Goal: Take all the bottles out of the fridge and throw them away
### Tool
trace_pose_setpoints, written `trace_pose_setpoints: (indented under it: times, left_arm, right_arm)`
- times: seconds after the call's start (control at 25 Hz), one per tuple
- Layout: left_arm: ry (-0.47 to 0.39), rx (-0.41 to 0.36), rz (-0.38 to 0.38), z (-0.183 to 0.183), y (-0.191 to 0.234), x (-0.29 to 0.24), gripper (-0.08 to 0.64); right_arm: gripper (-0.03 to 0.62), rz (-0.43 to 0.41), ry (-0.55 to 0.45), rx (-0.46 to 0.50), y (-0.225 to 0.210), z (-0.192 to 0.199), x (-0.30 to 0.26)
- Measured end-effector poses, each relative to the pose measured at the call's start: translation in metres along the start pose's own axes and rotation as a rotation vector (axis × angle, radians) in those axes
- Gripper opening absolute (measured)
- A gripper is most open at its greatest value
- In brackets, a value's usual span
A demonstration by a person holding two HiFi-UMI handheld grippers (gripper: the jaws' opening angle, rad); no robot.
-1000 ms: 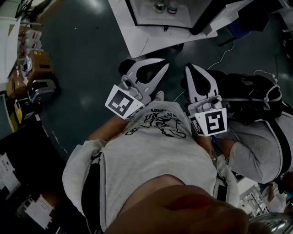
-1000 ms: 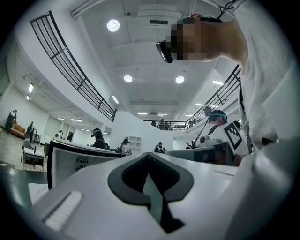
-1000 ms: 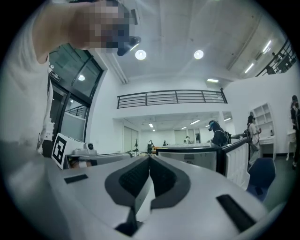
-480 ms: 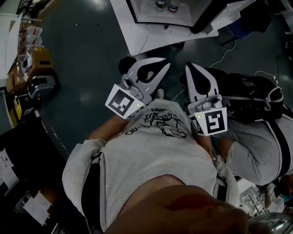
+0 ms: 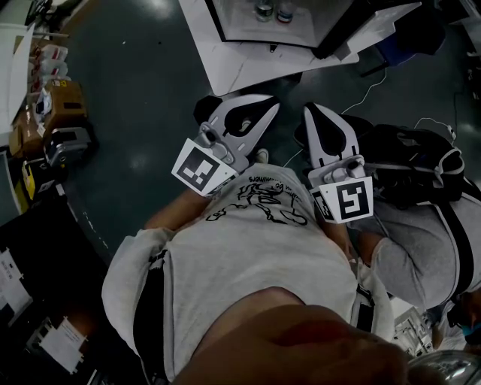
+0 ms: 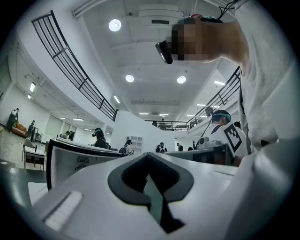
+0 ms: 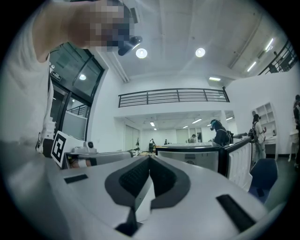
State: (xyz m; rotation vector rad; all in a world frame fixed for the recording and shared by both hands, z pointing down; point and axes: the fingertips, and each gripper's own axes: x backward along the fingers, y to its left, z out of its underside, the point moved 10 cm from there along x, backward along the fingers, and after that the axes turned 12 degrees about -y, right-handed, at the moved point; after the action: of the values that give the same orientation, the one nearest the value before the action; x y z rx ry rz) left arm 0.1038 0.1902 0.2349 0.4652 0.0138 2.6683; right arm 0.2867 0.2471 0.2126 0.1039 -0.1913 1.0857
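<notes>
So the two small pale-capped bottles (image 5: 262,10) (image 5: 284,12) are standing side by side inside the white box-shaped fridge (image 5: 218,64) with the dark-framed opening, at the far edge of the head view and well apart from us. Nothing's been picked up yet.

Both tools are tucked in near our chest, pointing roughly toward the fridge. The white left gripper (image 5: 272,107) has its jaws pressed together on nothing, and the white right gripper (image 5: 308,111) is the same, closed up and empty. The gripper views back that up: left (image 6: 149,157) and right (image 7: 149,159) show only the room past the tips.

Our take on doing this well: step in closer first, spread the jaws before they go through the opening, and take one bottle at a time around its body, not its cap. The bottles sit so close that a wide approach could knock the neighbour over. We can't spot a bin anywhere, so find one before lifting. Watch the black bag (image 5: 409,162) on the floor at the right.
</notes>
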Motion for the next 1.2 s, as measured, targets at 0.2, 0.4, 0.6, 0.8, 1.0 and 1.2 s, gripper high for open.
trace_pose_setpoints:
  times: [0.2,0.4,0.6,0.8,1.0,1.2]
  left_arm:
    - [0.009,0.005,-0.001,0.000,0.016,-0.004,0.008]
    - [0.008,0.011,-0.005,0.000,0.039,-0.011,0.008]
    - [0.009,0.016,-0.006,0.000,0.065,-0.018,0.009]
    - [0.014,0.024,-0.005,0.005,0.094,-0.024,0.009]
    - [0.020,0.029,0.003,0.008,0.122,-0.032,0.008]
    - [0.018,0.032,0.013,0.006,0.149,-0.037,0.008]
  right_arm:
    - [0.008,0.001,0.002,-0.001,-0.006,0.002,-0.017]
    - [0.008,0.006,0.009,0.000,-0.014,0.005,-0.039]
    - [0.008,0.009,0.013,-0.003,-0.021,0.010,-0.064]
    - [0.008,0.010,0.018,-0.006,-0.030,0.019,-0.091]
    - [0.008,0.018,0.025,-0.007,-0.038,0.027,-0.117]
    - [0.008,0.021,0.029,-0.002,-0.042,0.031,-0.143]
